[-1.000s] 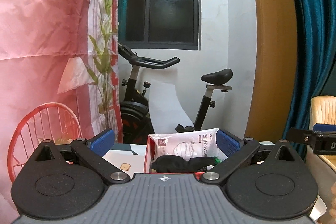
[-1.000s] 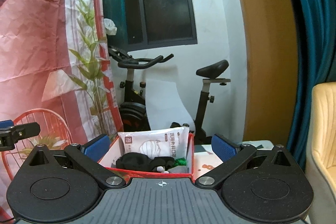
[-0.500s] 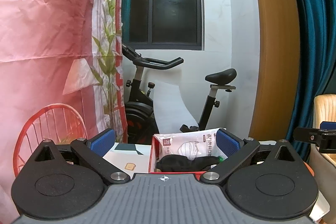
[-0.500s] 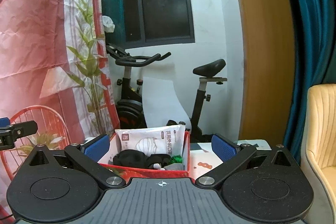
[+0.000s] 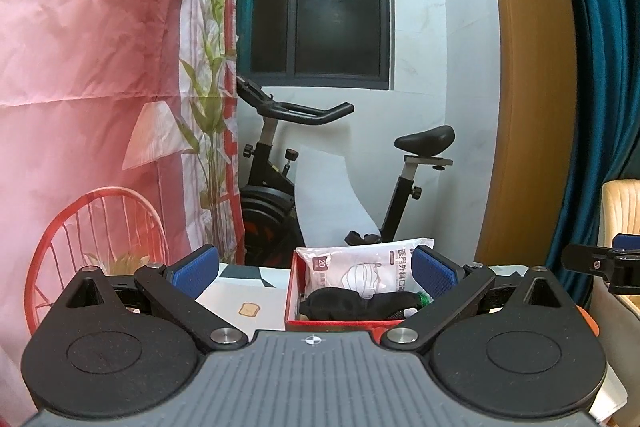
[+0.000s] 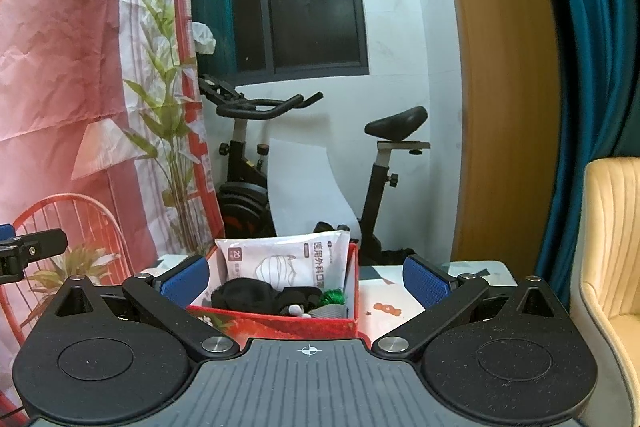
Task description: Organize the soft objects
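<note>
A red box (image 5: 328,325) (image 6: 276,319) stands on a white patterned table (image 5: 248,301) (image 6: 384,291). Inside it a white pack of face masks (image 5: 360,271) (image 6: 288,261) stands upright behind a black soft item (image 5: 344,307) (image 6: 256,297), with a bit of green (image 6: 332,297) beside it. My left gripper (image 5: 316,267) is open and holds nothing; the box lies past its right finger. My right gripper (image 6: 306,273) is open too, nothing in it, with the box ahead between its blue pads. Each gripper's tip shows at the edge of the other's view.
An exercise bike (image 5: 320,167) (image 6: 304,155) stands behind the table by a white wall and dark window. A pink printed backdrop (image 5: 92,87) hangs at the left. A wooden frame, teal curtain (image 6: 580,67) and cream armchair (image 6: 612,247) are on the right.
Both views have shifted slightly; the red box sits a little more to the right in the left wrist view. Both grippers stay open and nothing was taken up.
</note>
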Demonstrator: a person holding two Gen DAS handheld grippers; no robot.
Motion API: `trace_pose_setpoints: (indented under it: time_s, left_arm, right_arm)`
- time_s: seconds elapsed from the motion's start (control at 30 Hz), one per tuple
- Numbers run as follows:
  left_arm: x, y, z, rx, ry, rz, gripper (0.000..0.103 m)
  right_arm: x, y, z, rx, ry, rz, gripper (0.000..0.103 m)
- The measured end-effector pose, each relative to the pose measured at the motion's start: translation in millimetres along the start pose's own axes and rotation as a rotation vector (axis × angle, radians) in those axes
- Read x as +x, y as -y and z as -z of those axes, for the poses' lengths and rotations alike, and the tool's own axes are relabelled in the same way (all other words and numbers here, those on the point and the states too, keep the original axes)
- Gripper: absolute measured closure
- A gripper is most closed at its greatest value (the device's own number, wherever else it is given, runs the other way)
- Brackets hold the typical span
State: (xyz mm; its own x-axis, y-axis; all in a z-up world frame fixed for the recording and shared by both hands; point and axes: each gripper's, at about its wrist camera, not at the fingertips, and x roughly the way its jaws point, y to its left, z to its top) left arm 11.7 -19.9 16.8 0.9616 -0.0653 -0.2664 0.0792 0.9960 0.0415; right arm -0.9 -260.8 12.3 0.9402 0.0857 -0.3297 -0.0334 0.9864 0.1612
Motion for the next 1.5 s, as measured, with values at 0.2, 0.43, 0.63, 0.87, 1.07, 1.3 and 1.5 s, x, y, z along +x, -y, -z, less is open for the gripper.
trace_pose_setpoints:
  time_s: [0.2,0.43,0.63,0.87,1.07,1.3,1.5]
  left_arm:
    - [0.6,0.8,0.1,-0.004,-0.004,0.002,0.000]
    - [1.7,-1.5,1.5,-0.012,-0.012,0.004,0.000]
    - [2.6,-2.4,2.7,-0.019,-0.019,0.001,0.000]
    - [3.2,-2.7,3.5,-0.023,-0.024,0.002,0.000]
    - [3.7,-3.0,3.4,-0.027,-0.028,0.004,0.000]
    - [7.5,-3.0,5.1,-0.032,-0.041,0.003,0.000]
    - [7.0,-2.1,6.4,-0.032,-0.038,0.006,0.000]
  right_arm:
    - [2.1,-1.9,1.3,-0.003,-0.008,0.008,0.000]
    - [4.5,-1.2,1.2,-0.009,-0.013,0.011,0.000]
    - [5.1,-1.7,1.7,-0.009,-0.014,0.013,0.000]
    - [8.0,-1.8,4.9,-0.011,-0.019,0.020,0.000]
    - [8.9,-0.6,5.8,-0.016,-0.025,0.020,0.000]
    - [9.5,0.4,6.3,-0.012,-0.027,0.022,0.000]
    - [9.7,0.5,6.2,-0.012,-0.027,0.021,0.000]
